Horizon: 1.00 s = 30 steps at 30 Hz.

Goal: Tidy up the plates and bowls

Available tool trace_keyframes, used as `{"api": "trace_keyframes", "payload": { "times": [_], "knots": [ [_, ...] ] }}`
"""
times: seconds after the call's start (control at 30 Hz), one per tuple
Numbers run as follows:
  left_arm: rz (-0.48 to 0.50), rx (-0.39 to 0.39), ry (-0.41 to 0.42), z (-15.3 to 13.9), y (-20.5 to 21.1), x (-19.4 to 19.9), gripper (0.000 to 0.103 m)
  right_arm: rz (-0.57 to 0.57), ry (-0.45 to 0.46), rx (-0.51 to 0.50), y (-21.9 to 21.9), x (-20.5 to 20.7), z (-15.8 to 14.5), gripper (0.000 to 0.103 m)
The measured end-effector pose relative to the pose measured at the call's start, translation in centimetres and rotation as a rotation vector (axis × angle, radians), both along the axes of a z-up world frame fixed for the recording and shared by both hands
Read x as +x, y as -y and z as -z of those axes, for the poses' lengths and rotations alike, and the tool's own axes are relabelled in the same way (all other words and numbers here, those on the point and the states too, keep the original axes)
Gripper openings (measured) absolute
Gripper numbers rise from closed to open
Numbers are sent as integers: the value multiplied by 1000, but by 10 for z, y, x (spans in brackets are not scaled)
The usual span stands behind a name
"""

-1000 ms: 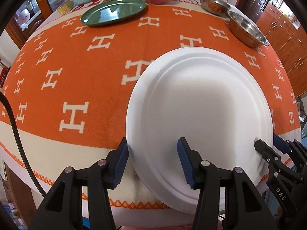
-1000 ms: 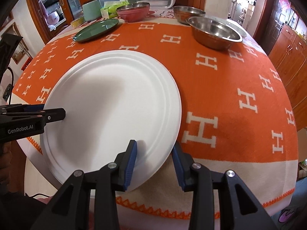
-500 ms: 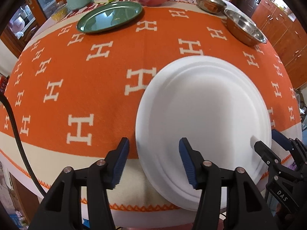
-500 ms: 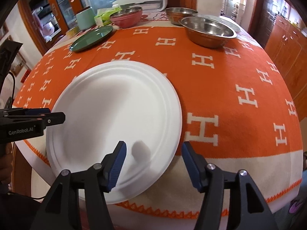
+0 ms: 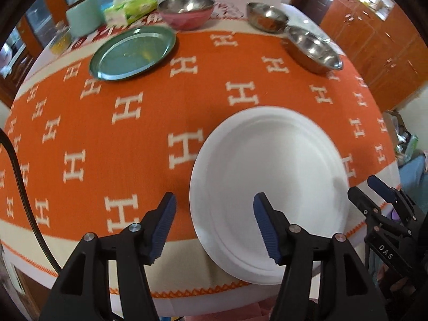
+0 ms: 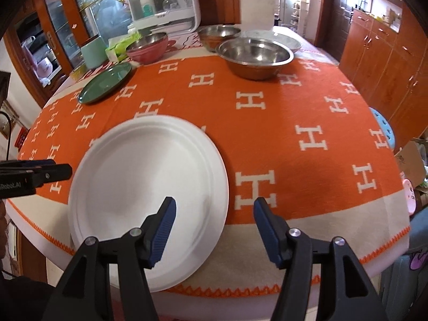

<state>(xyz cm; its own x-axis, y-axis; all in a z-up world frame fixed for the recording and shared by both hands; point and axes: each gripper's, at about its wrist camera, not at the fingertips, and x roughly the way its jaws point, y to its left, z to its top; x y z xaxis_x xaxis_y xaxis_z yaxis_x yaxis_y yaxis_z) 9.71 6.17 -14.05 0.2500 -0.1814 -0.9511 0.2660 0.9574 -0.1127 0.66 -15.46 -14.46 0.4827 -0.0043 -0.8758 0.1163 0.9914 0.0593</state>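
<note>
A white paper plate (image 5: 270,176) lies flat near the table's front edge; it also shows in the right wrist view (image 6: 149,184). My left gripper (image 5: 214,224) is open and empty, above the plate's left rim. My right gripper (image 6: 214,224) is open and empty, above the plate's right rim. A green plate (image 5: 132,52) lies at the far left. A pink bowl (image 5: 186,12) and two steel bowls, one large (image 5: 313,49) and one smaller (image 5: 267,16), stand at the far side.
An orange cloth with white H marks (image 5: 128,133) covers the table. A mint cup (image 5: 84,14), a tissue pack (image 5: 128,9) and a white appliance (image 6: 163,2) stand at the back. Wooden cabinets (image 6: 379,53) are on the right.
My right gripper opened and let go of the white plate. Both grippers drew back and up from the plate, which stays flat on the cloth.
</note>
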Motion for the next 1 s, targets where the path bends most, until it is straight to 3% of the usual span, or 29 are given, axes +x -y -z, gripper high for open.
{"api": "trace_keyframes", "payload": {
  "times": [0.2, 0.37, 0.53, 0.73, 1.0],
  "knots": [
    [113, -46, 16, -41, 6, 9, 66, 40, 22, -24, -6, -2, -30, 61],
    [236, -69, 45, -76, 15, 17, 76, 76, 39, -40, -8, -1, -59, 61],
    [342, -39, 107, -107, 30, 22, 80, 108, 58, -76, -6, 3, -88, 61],
    [403, -38, 136, -137, 46, 35, 80, 148, 84, -92, 6, 9, -121, 61],
    [396, -43, 190, -169, 74, 59, 81, 187, 132, -108, 35, 17, -156, 61]
  ]
}}
